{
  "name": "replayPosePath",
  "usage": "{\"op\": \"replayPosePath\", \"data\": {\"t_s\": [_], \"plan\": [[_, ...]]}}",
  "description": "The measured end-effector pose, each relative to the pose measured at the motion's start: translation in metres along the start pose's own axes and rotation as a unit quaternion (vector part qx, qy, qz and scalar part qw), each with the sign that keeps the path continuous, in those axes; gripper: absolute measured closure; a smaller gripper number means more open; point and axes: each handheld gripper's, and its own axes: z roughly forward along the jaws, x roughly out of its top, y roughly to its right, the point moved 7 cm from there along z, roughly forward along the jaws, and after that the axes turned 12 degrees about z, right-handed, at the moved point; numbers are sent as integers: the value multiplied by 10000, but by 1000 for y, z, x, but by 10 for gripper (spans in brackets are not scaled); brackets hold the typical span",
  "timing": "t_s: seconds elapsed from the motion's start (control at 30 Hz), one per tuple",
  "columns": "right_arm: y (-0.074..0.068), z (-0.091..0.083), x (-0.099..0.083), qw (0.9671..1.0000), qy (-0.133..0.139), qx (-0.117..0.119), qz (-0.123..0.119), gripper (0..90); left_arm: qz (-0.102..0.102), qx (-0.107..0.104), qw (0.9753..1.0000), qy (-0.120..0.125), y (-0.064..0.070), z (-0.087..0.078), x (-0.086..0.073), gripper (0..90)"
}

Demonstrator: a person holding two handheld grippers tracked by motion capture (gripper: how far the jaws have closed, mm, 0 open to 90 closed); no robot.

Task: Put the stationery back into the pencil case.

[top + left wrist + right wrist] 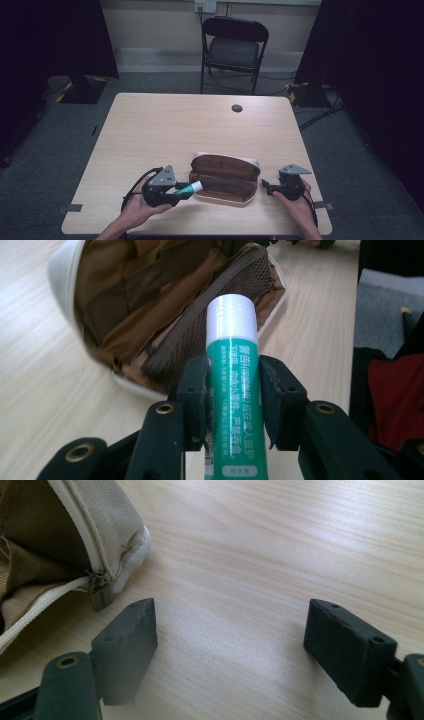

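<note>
Clamped in the left gripper (232,390), green glue stick (233,390) points at the open pouch (125,315); right gripper (230,645) gapes empty beside it, so the unheld pouch could slide.

Glue stick (190,188) left of open pouch (225,178)
</note>
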Motion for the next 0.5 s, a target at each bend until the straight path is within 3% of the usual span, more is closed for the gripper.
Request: {"op": "replayPosePath", "data": {"t_s": [0.07,0.17,0.5], "plan": [[0,0,0,10000,-1,1,1,206,71,-8,10000,-11,-3,5,8,659],[0,0,0,10000,0,1,0,206,230,207,9994,-161,-13,13,14,659],[0,0,0,10000,-11,13,8,207,135,117,9995,-258,-28,36,22,659]]}}
